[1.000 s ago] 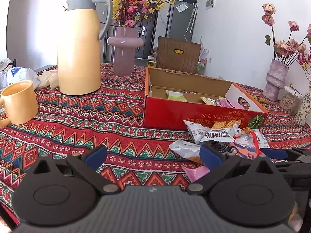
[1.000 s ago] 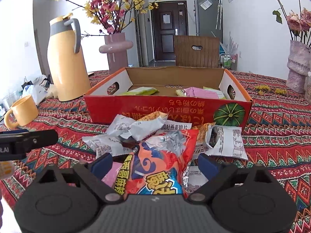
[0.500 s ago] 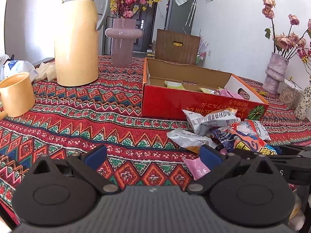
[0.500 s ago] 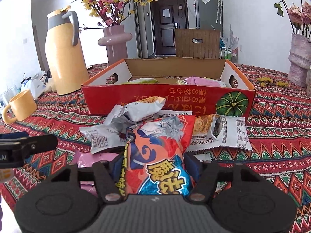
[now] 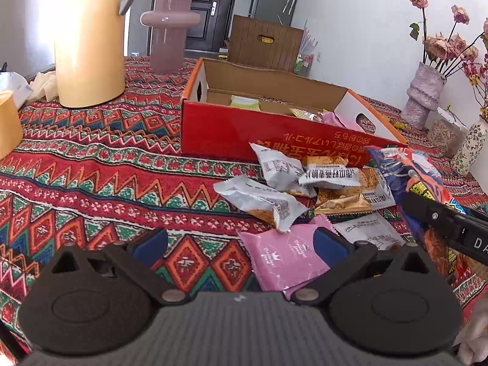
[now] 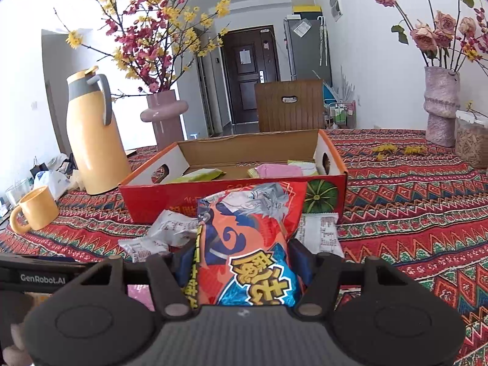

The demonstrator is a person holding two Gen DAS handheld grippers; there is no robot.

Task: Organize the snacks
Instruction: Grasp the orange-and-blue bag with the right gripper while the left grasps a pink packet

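Right wrist view: big snack bag pinched and lifted near the box

Right wrist view shows the red cardboard box [image 6: 231, 196] at the far middle of the bench [image 6: 411, 213], open, with a few flat packets already inside. Just near of it, the right gripper [image 6: 242, 263] pinches the orange-and-blue snack bag [image 6: 253, 244] by its lower half, held up off the bench. That bag looks light, puffy and crinkly, probably slick foil; a hold across the body, as here, seems safer than a corner seal, and hard squeezing could crush what is inside. Left gripper [image 5: 241, 245] hangs spread over the pink packet [image 5: 286, 259], holding nothing. Smaller silver packets [image 5: 262, 198] lie loose between bag and box, thin and floppy
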